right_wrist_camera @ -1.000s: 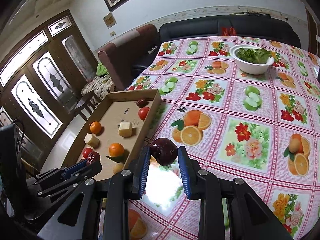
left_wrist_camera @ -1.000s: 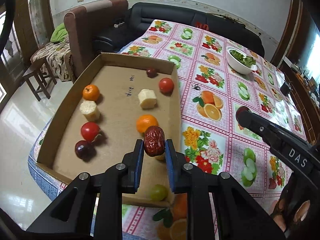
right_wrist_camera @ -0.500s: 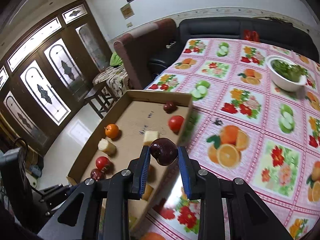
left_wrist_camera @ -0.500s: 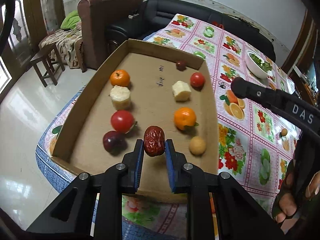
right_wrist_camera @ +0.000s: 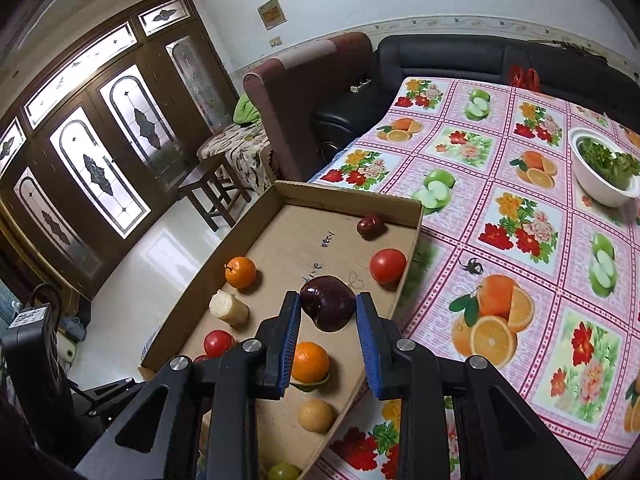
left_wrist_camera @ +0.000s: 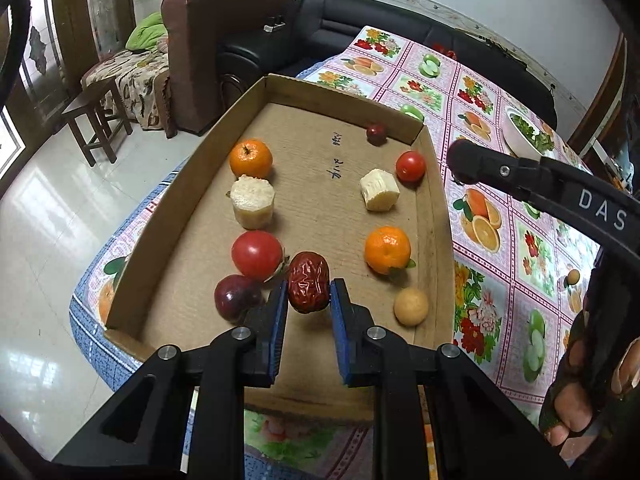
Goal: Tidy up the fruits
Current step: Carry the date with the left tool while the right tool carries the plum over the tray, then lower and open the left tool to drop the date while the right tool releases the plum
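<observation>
Left gripper is clamped on a wrinkled red date, blue pads pressing both sides, held over the near part of the cardboard tray. Right gripper is clamped on a dark plum, held above the tray's right side, near its right wall. Tray sits at the corner of a table with a fruit-print cloth. In the tray, left row from far to near: orange, pale cut chunk, tomato, dark plum just left of the left gripper's finger. Right row: small dark red fruit in the far corner, tomato, pale chunk, orange, tan round fruit. A green grape lies at the tray's near edge in the right view. White bowl of greens sits on the cloth, well apart from the tray. Right gripper's arm crosses the right of the left view, with a hand below it.
</observation>
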Demonstrator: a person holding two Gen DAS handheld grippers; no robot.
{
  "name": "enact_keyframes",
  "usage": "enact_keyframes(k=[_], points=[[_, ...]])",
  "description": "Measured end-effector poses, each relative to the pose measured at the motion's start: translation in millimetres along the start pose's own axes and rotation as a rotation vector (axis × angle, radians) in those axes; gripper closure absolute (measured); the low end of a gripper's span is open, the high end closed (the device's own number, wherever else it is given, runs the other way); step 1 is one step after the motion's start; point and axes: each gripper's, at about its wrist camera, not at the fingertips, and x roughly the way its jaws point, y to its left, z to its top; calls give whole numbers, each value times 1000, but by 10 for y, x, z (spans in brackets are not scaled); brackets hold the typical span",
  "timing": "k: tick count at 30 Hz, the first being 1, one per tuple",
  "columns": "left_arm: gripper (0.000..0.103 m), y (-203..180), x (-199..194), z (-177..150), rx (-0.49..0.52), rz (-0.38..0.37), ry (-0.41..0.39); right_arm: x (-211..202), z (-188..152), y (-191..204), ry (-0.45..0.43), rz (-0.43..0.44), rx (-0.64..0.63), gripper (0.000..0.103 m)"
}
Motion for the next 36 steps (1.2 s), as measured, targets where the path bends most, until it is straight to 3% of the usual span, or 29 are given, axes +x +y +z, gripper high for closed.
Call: enact_keyframes(k=[9, 23, 36], points=[[84, -88, 142, 222, 6, -1, -2, 264, 211, 18, 30, 20, 6, 75], [84, -92, 496, 482, -17, 1, 44, 1021, 658, 107, 126, 7, -20, 74], [84, -97, 651, 512, -23, 9, 87, 1467, 627, 146, 215, -9, -72, 74]])
